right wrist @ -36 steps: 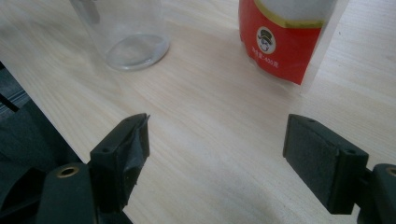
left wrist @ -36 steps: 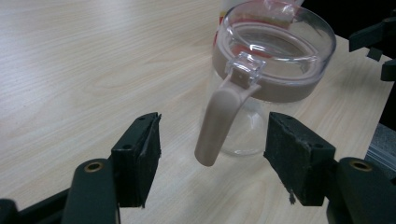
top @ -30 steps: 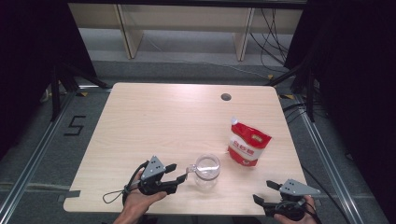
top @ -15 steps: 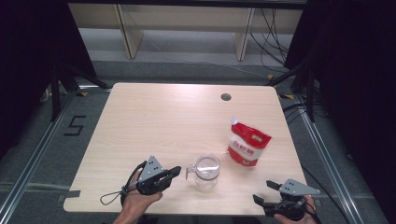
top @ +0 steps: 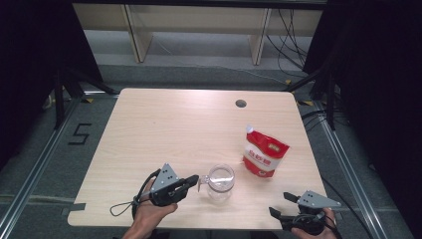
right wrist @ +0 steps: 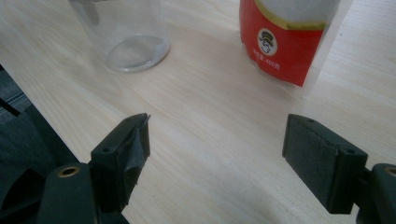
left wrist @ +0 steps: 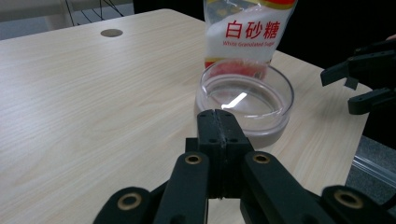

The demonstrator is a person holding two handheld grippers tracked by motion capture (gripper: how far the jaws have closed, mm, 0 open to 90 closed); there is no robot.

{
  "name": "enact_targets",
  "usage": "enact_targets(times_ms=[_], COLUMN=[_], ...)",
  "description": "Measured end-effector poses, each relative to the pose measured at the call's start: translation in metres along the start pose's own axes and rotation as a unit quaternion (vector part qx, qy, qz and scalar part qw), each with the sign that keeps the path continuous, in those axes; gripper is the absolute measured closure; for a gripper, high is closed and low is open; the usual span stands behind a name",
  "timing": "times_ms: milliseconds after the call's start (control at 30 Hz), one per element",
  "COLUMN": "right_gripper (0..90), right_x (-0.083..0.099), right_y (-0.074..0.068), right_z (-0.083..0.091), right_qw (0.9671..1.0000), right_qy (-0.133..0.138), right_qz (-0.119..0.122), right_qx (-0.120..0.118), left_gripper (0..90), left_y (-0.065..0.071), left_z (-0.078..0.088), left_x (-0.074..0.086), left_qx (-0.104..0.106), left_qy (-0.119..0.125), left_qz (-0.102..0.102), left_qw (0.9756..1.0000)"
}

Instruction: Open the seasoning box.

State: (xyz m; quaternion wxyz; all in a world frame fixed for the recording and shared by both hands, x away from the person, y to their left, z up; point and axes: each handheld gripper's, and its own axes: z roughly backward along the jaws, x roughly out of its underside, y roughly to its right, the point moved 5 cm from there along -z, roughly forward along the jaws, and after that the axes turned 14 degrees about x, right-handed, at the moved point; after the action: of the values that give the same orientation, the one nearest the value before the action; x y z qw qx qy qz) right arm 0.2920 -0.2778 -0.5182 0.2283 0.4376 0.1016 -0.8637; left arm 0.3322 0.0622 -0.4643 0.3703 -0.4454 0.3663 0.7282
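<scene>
A clear glass cup (top: 220, 180) with a small handle on its left stands near the table's front edge. My left gripper (top: 195, 180) lies flat beside it, and its tips meet the handle. In the left gripper view the jaws (left wrist: 217, 114) are pressed together just in front of the cup (left wrist: 245, 100); whether the handle is pinched is hidden. A red and white sugar bag (top: 265, 157) stands upright behind the cup to the right. My right gripper (top: 279, 204) rests at the front right corner, open (right wrist: 217, 135) and empty, facing the cup (right wrist: 130, 32) and the bag (right wrist: 285, 42).
The light wooden table (top: 174, 129) has a round cable hole (top: 241, 103) at the back right. Its front edge runs just below both hands. Shelving stands on the floor beyond the far edge. Dark curtains flank both sides.
My left gripper's jaws stood apart at the cup's handle a second ago and are now closed together. The right gripper, cup and bag have not moved.
</scene>
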Motion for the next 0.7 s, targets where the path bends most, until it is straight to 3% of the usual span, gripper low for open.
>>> enact_targets(times_ms=[67, 100, 233, 300, 533, 600, 700], right_gripper=[23.9, 24.1, 24.1, 24.2, 24.2, 24.2, 24.2], right_x=[-0.001, -0.002, -0.002, -0.003, -0.003, -0.004, -0.003], right_y=[-0.002, -0.001, -0.002, -0.002, -0.006, -0.005, -0.006], right_z=[-0.001, -0.003, -0.003, -0.004, -0.002, -0.003, -0.003], right_qw=[1.0, 0.9999, 1.0, 0.9999, 1.0, 0.9998, 0.9998], right_qy=[0.0, 0.01, 0.009, 0.012, 0.005, 0.017, 0.014], right_qz=[-0.008, 0.006, -0.001, 0.01, 0.006, 0.013, 0.014], right_qx=[-0.003, -0.003, 0.0, -0.001, -0.006, -0.004, -0.007], left_gripper=[89.5, 89.5, 89.5, 89.5, 89.4, 89.4, 89.4], left_y=[0.001, 0.001, -0.001, -0.001, -0.004, -0.006, -0.006], left_z=[-0.001, -0.004, -0.008, -0.011, -0.017, -0.018, -0.021], left_x=[-0.002, -0.004, -0.006, -0.007, -0.006, -0.006, -0.005], left_qx=[0.001, 0.003, 0.005, 0.003, 0.003, 0.002, 0.005], left_qy=[0.001, 0.004, 0.004, 0.003, -0.003, -0.005, -0.004], left_qz=[-0.001, 0.002, 0.004, 0.007, 0.004, 0.006, 0.007], left_qw=[1.0, 1.0, 1.0, 1.0, 1.0, 1.0, 1.0])
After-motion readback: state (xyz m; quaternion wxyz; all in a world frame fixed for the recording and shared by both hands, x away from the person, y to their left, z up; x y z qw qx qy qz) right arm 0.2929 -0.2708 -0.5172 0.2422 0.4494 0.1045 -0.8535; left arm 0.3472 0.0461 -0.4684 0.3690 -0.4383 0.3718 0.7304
